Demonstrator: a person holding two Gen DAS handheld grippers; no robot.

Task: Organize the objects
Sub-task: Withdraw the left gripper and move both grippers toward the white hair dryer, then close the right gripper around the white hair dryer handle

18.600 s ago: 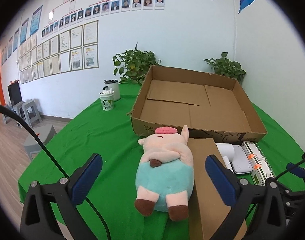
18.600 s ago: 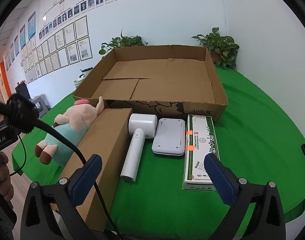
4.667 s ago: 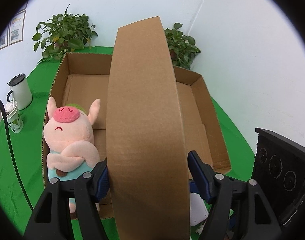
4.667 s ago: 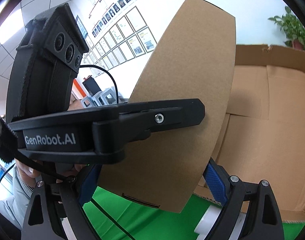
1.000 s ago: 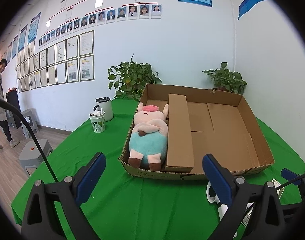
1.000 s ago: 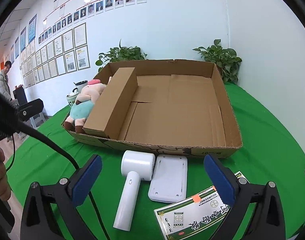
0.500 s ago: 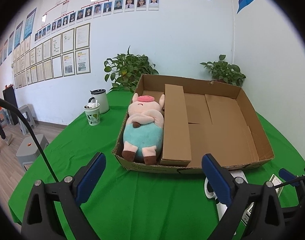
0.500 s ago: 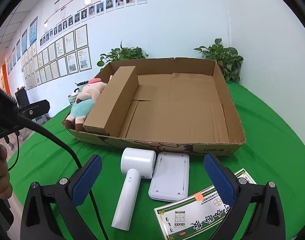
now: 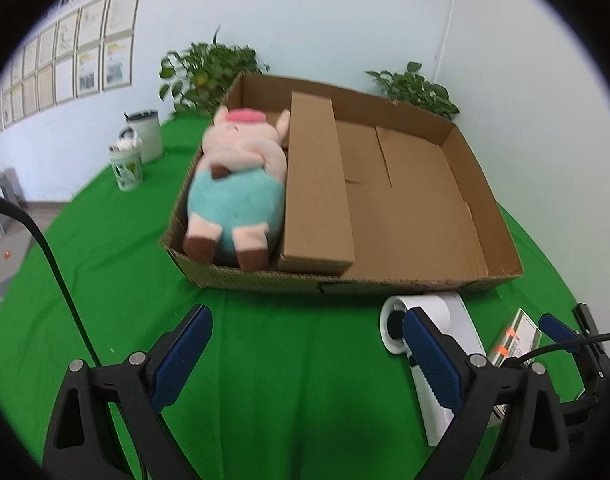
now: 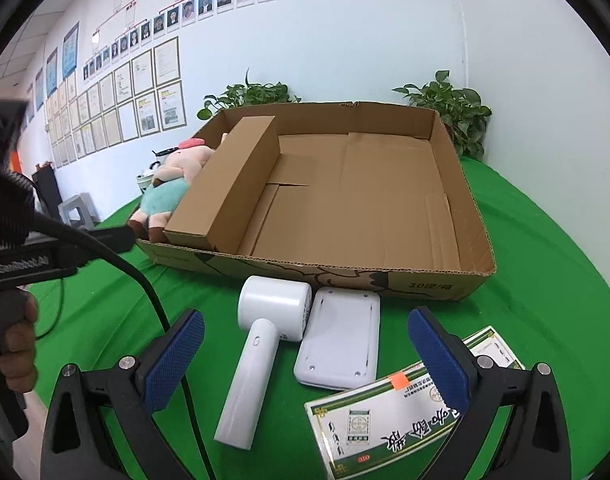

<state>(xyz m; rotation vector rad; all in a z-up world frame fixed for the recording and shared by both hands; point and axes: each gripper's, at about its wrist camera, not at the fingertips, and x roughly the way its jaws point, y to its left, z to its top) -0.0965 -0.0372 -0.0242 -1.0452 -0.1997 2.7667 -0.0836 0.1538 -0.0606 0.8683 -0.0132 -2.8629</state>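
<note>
The right gripper (image 10: 305,354) stood wide open and held nothing, low over the green counter (image 10: 545,280). Between its blue pads (image 10: 173,360) lay the white handheld device (image 10: 261,344), head toward the tray, and touching it on the right the flat white unit (image 10: 339,340). The green-and-white carton (image 10: 405,412) lay skewed under the right pad, its near corner cut off by the finger. Just beyond these ran the front wall of the cardboard tray (image 10: 345,276), whose right half was bare floor. The long cardboard box (image 10: 229,192) lay along the tray's left part, and the plush pig (image 10: 173,184) was mostly hidden behind it.

The left gripper (image 9: 305,352) was also spread wide and empty, over bare green cloth short of the tray (image 9: 265,280). Its right pad (image 9: 429,356) overlapped the white device (image 9: 437,320), so the handle was partly covered. The pig (image 9: 237,188) was blurred, lying against the tray's left wall beside the long box (image 9: 317,184). Left of the tray stood a paper cup (image 9: 125,164) and a white mug (image 9: 147,136), well apart from the grippers.
</note>
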